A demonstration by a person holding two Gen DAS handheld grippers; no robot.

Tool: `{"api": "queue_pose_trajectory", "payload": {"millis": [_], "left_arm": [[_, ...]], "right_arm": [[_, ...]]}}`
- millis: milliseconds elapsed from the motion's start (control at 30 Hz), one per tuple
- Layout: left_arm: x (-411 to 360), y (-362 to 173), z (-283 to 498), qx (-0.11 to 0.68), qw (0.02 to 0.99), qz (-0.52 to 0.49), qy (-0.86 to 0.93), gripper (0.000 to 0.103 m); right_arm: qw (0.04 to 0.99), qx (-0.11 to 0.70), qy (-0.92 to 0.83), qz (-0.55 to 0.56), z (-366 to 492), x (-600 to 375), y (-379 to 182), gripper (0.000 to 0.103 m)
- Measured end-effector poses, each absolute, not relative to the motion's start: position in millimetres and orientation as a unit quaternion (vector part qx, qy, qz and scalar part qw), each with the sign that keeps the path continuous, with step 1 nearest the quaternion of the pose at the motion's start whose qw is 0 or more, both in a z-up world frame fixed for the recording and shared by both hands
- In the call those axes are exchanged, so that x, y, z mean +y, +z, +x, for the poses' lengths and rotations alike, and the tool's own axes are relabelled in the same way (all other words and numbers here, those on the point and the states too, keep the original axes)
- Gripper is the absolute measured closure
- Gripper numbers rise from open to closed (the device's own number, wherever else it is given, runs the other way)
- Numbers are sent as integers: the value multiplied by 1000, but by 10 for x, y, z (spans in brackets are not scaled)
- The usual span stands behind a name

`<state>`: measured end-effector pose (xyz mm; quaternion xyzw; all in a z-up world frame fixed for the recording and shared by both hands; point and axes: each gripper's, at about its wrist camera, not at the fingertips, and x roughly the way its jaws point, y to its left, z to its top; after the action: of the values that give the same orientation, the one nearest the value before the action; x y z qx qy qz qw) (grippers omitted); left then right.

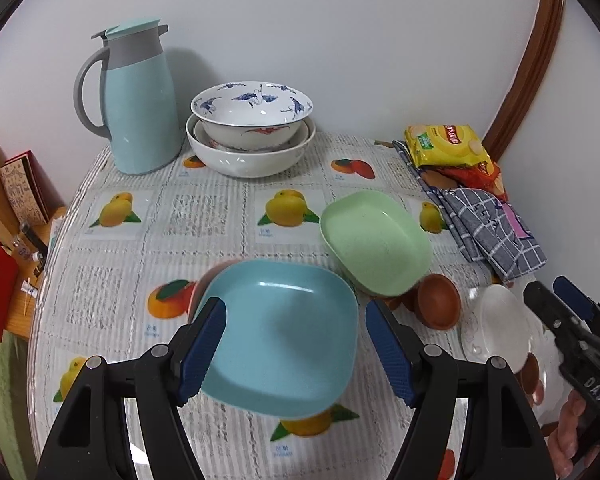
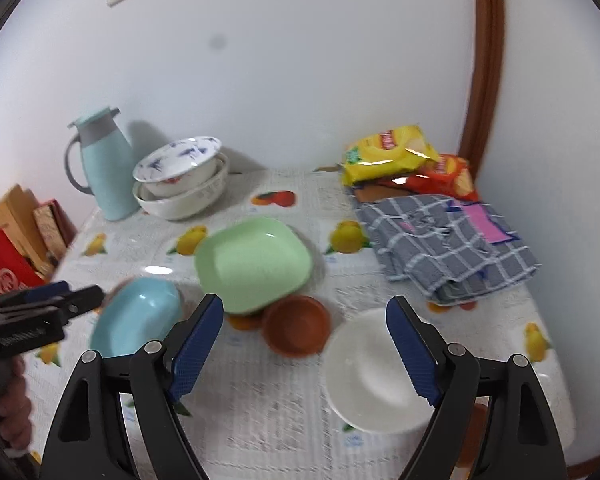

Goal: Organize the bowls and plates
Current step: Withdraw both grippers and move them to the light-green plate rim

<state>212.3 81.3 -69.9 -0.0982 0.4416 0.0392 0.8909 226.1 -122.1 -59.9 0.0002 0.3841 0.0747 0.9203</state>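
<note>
Sitting mid-bench: glossy squarish blue dish [image 1: 284,336], L gripper [image 1: 296,348] jaws wide around it, untouching; R gripper [image 2: 304,348] jaws wide, empty; green dish [image 1: 374,242] w/ brown bowl [image 1: 438,302] just right.

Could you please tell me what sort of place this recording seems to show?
Probably a home dining corner: a table under a fruit-print cover, pushed against a wall, with a thermos jug, stacked china bowls and snack packets.

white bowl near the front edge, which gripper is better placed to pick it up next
Right. The white bowl lies right under the open right gripper; the left gripper hangs over the blue plate.
</note>
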Motion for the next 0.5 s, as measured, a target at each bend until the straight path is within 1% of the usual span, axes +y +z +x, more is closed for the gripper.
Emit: {"api": "queue_pose_trajectory", "payload": {"millis": [100,300,500], "left_arm": [[847,-736,2232,445,889,-98,41,32],[926,-837,2485,451,886,-100,47,32],[917,-939,2796,462,881,-93,35,32]], "right_arm": [[919,386,78,24,2412,-1232,-648,20],[902,425,64,52,2839,-1263,-904,20],[901,429,55,47,3141,-1232,-1048,22]]}}
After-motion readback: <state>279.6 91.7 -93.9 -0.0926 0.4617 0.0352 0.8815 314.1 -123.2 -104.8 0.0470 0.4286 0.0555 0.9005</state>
